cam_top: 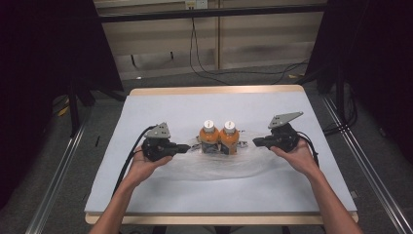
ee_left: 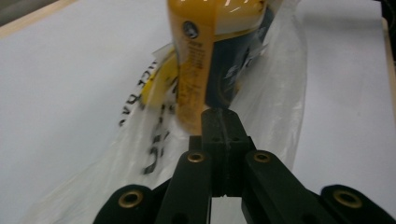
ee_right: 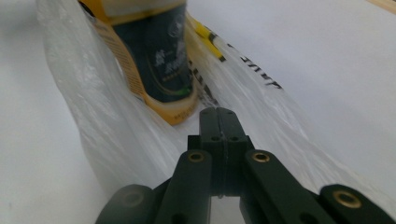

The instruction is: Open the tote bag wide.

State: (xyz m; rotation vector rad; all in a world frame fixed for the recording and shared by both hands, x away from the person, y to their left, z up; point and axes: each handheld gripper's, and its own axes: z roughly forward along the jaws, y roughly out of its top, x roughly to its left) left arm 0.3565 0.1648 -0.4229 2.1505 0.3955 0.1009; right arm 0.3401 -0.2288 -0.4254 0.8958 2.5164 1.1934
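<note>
I have the left gripper and right gripper each pinching the plastic bag beside two bottles; next, lift both edges evenly.

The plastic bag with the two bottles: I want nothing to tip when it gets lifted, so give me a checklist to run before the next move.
1. Both orange bottles upright, side by side on the bag: ok.
2. Left tongs closed at the plastic bag's edge: ok, jaws together, though film between them cannot be told.
3. Right tongs closed at the opposite edge: ok, jaws together; same doubt about the film.
4. Bottles inside the bag, not just on it: film rises beside each bottle, fully enclosed cannot tell.
5. White caps on: ok.
6. Table around the bag free: ok.
</note>
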